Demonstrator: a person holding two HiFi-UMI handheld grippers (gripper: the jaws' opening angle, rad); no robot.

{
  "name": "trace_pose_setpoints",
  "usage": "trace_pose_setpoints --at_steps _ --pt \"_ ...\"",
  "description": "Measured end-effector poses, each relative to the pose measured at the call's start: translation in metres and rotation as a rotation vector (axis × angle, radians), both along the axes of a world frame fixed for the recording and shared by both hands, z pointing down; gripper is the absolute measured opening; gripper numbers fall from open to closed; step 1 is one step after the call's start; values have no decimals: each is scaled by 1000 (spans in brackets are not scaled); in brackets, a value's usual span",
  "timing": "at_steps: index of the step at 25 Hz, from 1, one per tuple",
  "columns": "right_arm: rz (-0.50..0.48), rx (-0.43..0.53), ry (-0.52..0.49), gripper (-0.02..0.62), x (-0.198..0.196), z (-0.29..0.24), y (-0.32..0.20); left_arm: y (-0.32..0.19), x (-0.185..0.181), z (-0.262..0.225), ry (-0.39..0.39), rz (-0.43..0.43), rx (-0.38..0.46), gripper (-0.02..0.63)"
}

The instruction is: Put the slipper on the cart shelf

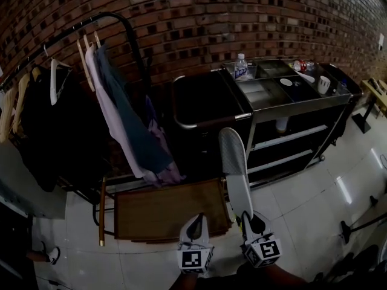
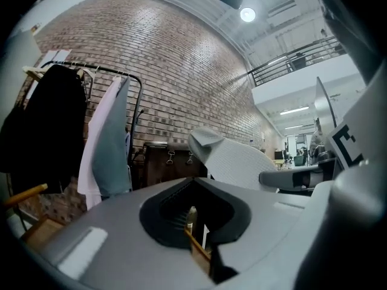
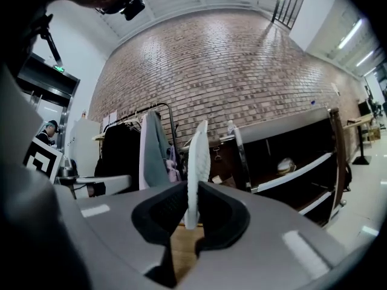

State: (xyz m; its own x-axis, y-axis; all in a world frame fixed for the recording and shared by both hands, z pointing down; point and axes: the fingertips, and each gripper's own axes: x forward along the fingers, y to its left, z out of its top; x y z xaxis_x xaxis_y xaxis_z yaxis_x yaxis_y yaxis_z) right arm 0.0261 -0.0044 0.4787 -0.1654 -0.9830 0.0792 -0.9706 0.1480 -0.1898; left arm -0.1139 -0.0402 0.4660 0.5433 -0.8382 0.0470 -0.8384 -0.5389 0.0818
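Note:
A long white slipper (image 1: pixel 233 168) stands on edge, its heel end clamped in my right gripper (image 1: pixel 250 219), which is shut on it. In the right gripper view the slipper (image 3: pixel 196 162) rises straight up from between the jaws of that gripper (image 3: pixel 192 216). Beyond its toe stands the black and steel cart (image 1: pixel 302 101) with two open shelves (image 1: pixel 284 139); the cart (image 3: pixel 290 168) fills the right of that view. My left gripper (image 1: pixel 195 222) hangs just left of the right one, shut and holding nothing. From the left gripper (image 2: pixel 196 222) the slipper (image 2: pixel 236 162) shows to the right.
A garment rack (image 1: pixel 91 29) with hanging clothes (image 1: pixel 133 125) stands at the left. A low wooden tray table (image 1: pixel 169 210) lies in front of both grippers. The cart top carries a water bottle (image 1: pixel 240 67) and a cup (image 1: pixel 324 84). A pale object (image 1: pixel 281 124) sits on the upper shelf.

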Motion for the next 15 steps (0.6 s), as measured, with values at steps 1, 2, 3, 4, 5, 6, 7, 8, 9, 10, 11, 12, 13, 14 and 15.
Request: trace_pose_setpoints --at_steps 1,2,3,4,5,6,7,8,9,10,11,12,13,14,15 --pt "11 -10 1 42 10 4 2 -1 8 3 0 7 2 14" --pt "23 -23 4 43 22 10 3 -2 17 5 -1 14 2 14" --pt "33 -36 9 43 33 15 4 -4 26 7 -3 20 2 14" --pt "41 -49 12 43 45 20 5 -6 35 9 -5 23 1 14" --pt "47 -61 16 43 56 24 6 -9 44 10 -5 23 -2 14" --pt "51 -71 21 43 68 26 6 -12 53 11 -3 20 -7 14" --pt "54 -79 25 41 79 29 5 -15 63 12 -1 19 -10 14" --pt "59 -90 25 42 91 32 5 -20 73 12 0 19 -11 14" --pt "67 -106 20 43 104 37 4 -24 83 13 -2 20 -15 14" --pt "77 -124 17 41 117 42 5 -28 94 13 -2 21 -21 14" --pt "84 -140 16 43 130 46 4 -32 105 13 0 22 -28 14" --pt "89 -152 17 42 142 48 3 -37 116 12 2 21 -32 14" --pt "92 -161 16 43 154 50 0 -42 126 13 3 19 -34 14" --pt "93 -170 13 43 165 52 -4 -48 135 14 4 15 -33 14" --pt "94 -178 7 43 175 54 -10 -55 145 13 6 10 -33 14"
